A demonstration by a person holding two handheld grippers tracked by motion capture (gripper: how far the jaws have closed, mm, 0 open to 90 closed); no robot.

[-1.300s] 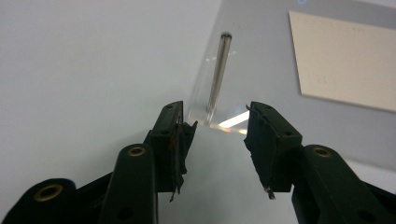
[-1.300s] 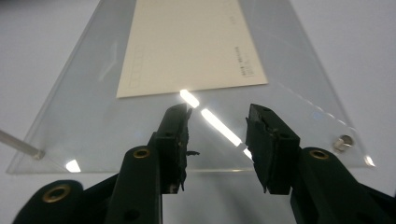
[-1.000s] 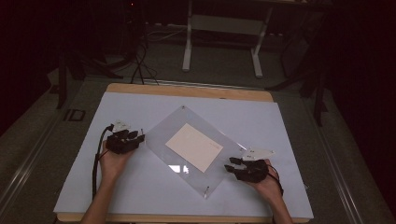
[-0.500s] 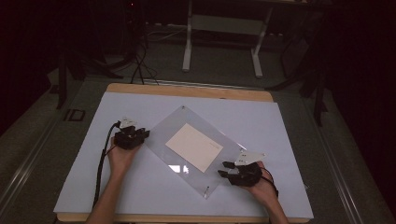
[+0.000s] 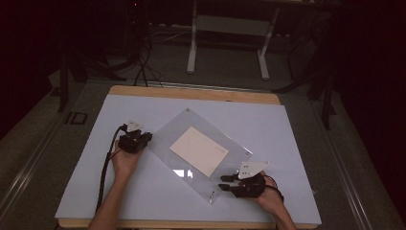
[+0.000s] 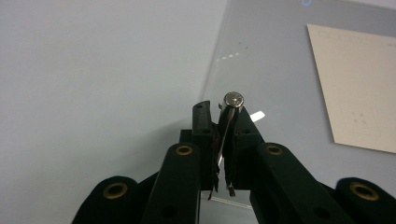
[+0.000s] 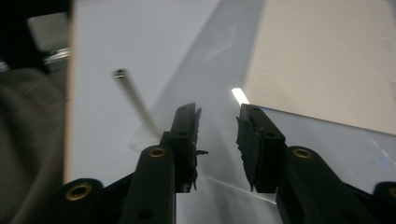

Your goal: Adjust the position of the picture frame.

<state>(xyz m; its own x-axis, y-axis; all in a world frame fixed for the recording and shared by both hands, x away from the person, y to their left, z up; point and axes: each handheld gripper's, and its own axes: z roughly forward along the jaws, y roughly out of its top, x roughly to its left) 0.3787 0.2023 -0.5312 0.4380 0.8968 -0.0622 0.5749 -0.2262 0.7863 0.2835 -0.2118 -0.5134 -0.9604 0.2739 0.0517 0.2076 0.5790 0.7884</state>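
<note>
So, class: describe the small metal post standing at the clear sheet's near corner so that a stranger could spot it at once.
Start at the pale blue table top, then find the clear sheet lying skewed on it with a cream card under it. At the sheet's corner nearest the person, beside the right gripper, stands the metal post: thin, silvery, upright, unlike the flat things around it.

The left tongs (image 6: 218,135) are hiding the lower shaft of a metal pin (image 6: 232,101); the card (image 6: 359,84) is running off the right edge, its faint print blurring.
</note>
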